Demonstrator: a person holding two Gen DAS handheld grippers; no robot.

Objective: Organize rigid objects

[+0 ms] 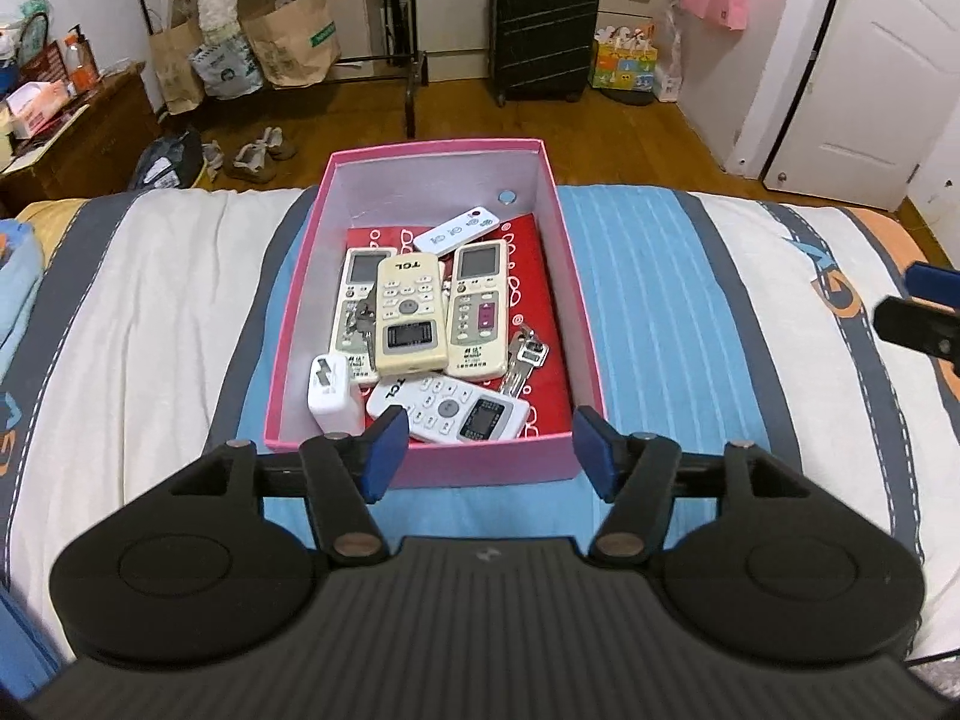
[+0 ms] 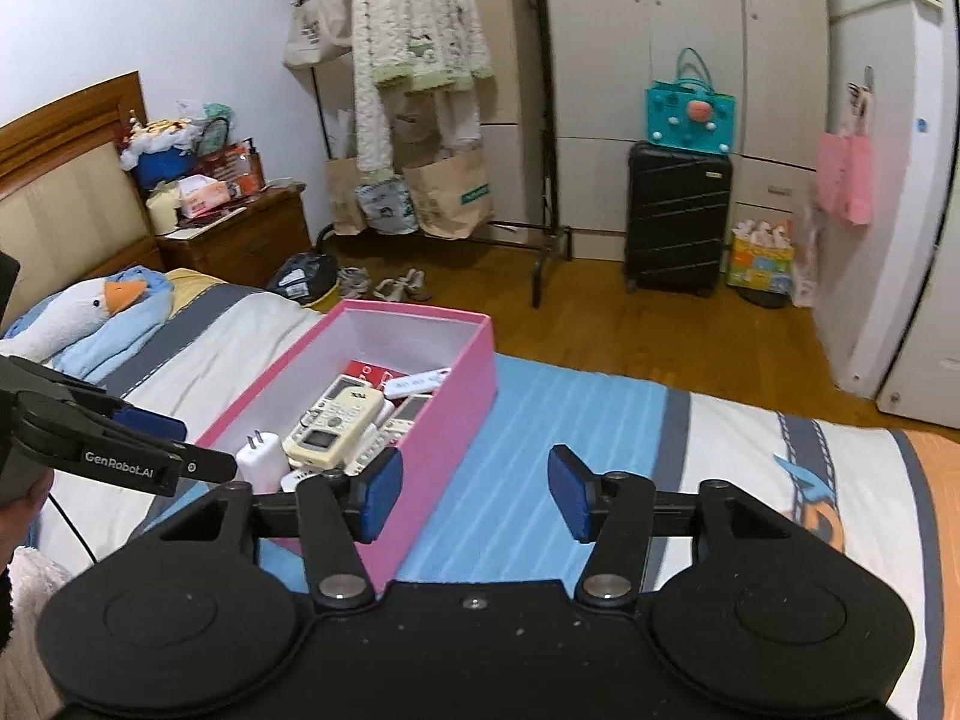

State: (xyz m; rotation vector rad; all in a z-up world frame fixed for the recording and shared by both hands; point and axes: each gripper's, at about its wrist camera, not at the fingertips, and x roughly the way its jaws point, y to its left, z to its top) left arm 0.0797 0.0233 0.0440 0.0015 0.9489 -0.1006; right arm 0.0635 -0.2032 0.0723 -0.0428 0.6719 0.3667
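A pink box (image 1: 480, 468) sits on the striped bed; it also shows in the right wrist view (image 2: 456, 396). Inside lie several remote controls, among them a cream TCL remote (image 1: 408, 315) on top, a white charger (image 1: 329, 391), keys (image 1: 523, 360) and a red packet (image 1: 534, 276). My left gripper (image 1: 489, 453) is open and empty, just in front of the box's near wall. My right gripper (image 2: 477, 495) is open and empty, at the box's right side above the blue stripe; its tip shows in the left wrist view (image 1: 921, 318).
A stuffed goose (image 2: 78, 318) lies on a blue pillow at the head of the bed. A nightstand (image 2: 240, 240), clothes rack (image 2: 420, 90), black suitcase (image 2: 678, 216), bags and shoes (image 1: 261, 153) stand on the wooden floor beyond the bed edge.
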